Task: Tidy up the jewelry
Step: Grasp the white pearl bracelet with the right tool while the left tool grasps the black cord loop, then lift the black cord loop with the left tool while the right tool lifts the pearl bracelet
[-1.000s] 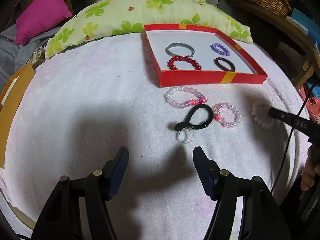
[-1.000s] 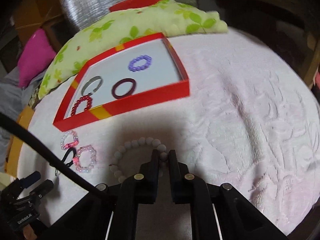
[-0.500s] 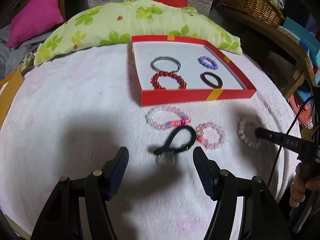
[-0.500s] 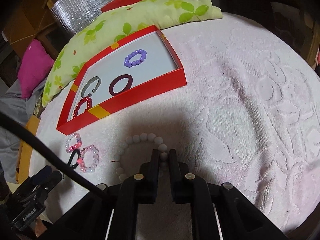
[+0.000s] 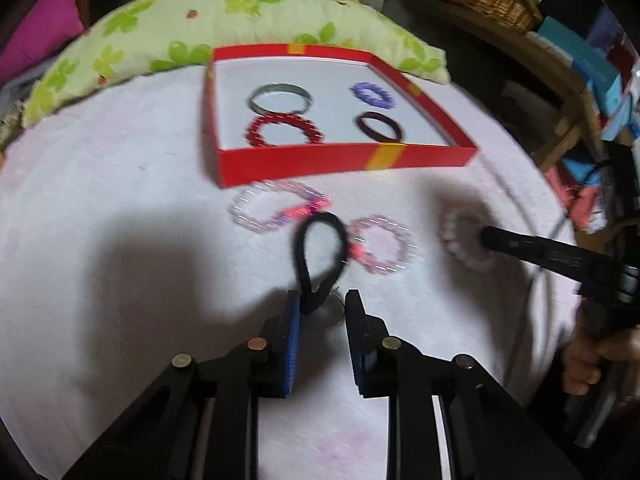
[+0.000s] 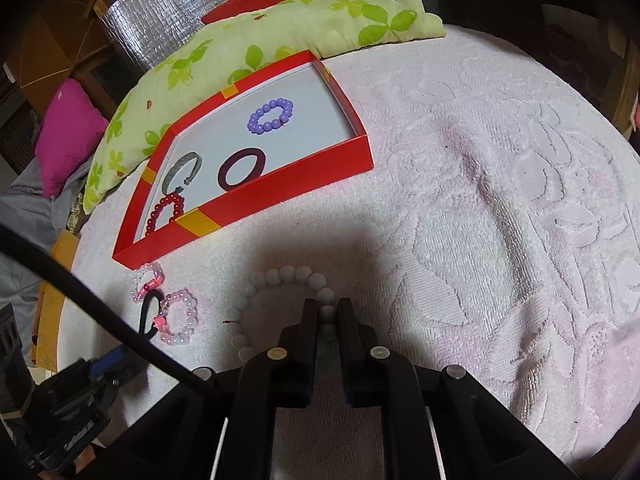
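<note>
Left claw (image 5: 320,310) closing around black loop (image 5: 320,248), tail end between jaws, loop stretching away toward red box (image 5: 344,160). Right claw (image 6: 327,312) pinching white bead bracelet (image 6: 280,280).

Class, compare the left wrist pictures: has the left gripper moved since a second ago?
Yes. The left gripper has advanced toward the red box, its closing jaws now flanking the black cord loop's near end.

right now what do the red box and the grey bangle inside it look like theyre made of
Red box: likely cardboard, matte, with thin folded walls and a white lining. Grey bangle: probably metal, a thin rigid hoop with a dull silvery sheen; plastic can't be excluded.
</note>
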